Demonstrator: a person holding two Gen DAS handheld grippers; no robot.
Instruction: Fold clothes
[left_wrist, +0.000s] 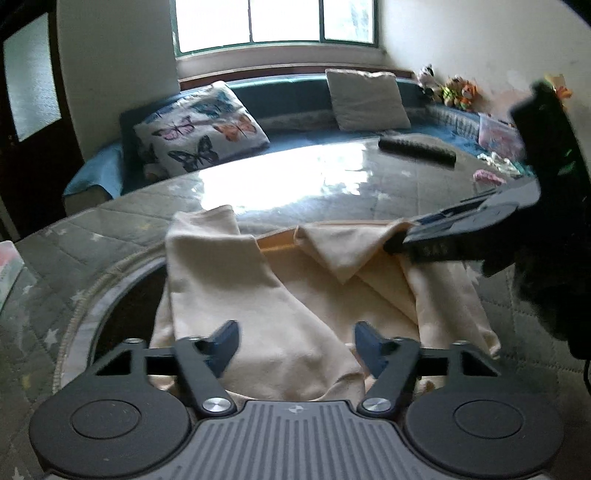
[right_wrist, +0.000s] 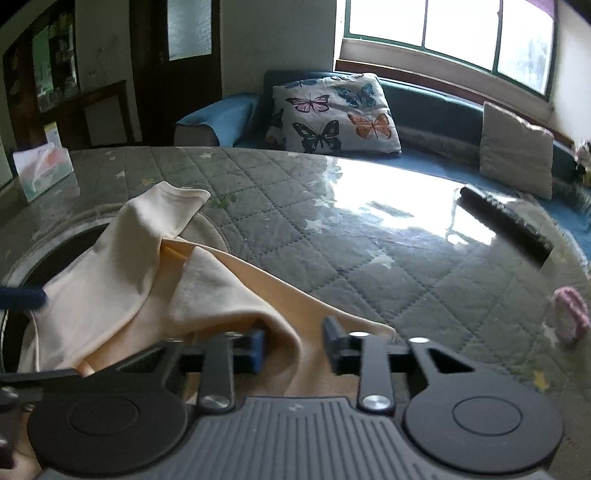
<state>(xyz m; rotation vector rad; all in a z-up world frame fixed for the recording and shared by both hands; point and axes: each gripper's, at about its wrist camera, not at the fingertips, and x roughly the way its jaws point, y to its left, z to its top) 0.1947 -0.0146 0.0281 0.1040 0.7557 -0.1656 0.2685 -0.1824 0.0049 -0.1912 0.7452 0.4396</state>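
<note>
On the quilted desk (left_wrist: 92, 229), near its front edge, lies a rumpled cream garment (left_wrist: 295, 295). Left tongs (left_wrist: 295, 347) hover over its near part, jaws spread wide. Right tongs (right_wrist: 293, 345) sit at its right edge, jaws apart with a fold between them. Far right lies a remote (left_wrist: 417, 149).

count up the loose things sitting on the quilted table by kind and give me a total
Cream garment: 1
Black remote: 1
Pink knitted item: 1
Tissue box: 1
Total: 4
</note>
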